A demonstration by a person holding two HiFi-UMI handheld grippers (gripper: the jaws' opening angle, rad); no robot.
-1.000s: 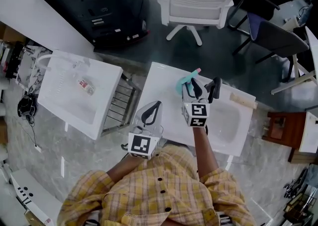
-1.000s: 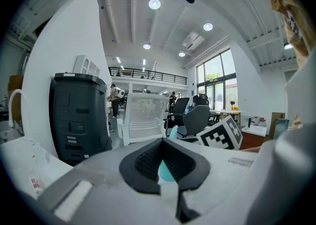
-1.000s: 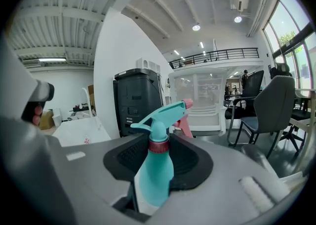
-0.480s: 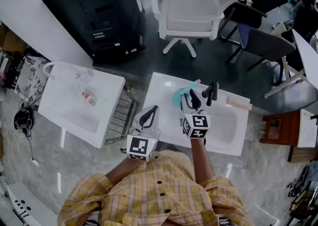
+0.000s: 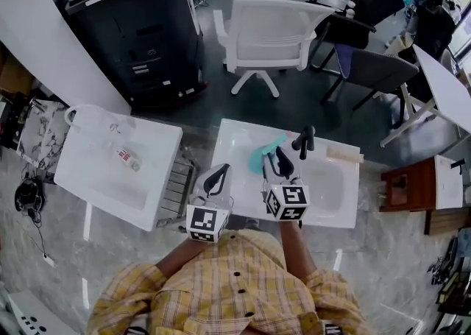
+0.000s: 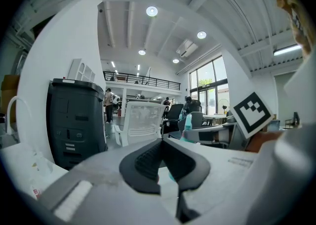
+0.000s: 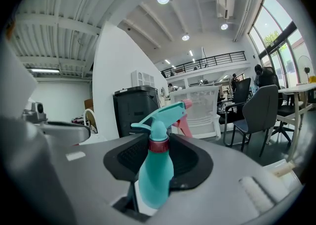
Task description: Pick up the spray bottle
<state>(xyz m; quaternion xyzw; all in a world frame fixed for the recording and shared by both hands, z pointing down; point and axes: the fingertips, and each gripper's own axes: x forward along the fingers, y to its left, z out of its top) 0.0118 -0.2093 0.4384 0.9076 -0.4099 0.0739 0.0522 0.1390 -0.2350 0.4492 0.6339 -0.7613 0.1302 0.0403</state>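
While my right gripper [image 5: 291, 153] clamps the teal spray bottle [image 7: 157, 169] round its body, bottle upright, pink-tipped nozzle pointing away from me, over the white basin top [image 5: 235, 142], my left gripper [image 5: 219, 174] empty, jaws together, just beside.

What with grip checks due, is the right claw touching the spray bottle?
Touching. The right gripper view shows the bottle wedged between the right claw's pads, which press its sides.

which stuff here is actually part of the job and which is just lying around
Part of the job:
- spray bottle
- right gripper, shut on it

Just around:
- left gripper, empty
- white chair
- black machine
- left white basin
- right white basin
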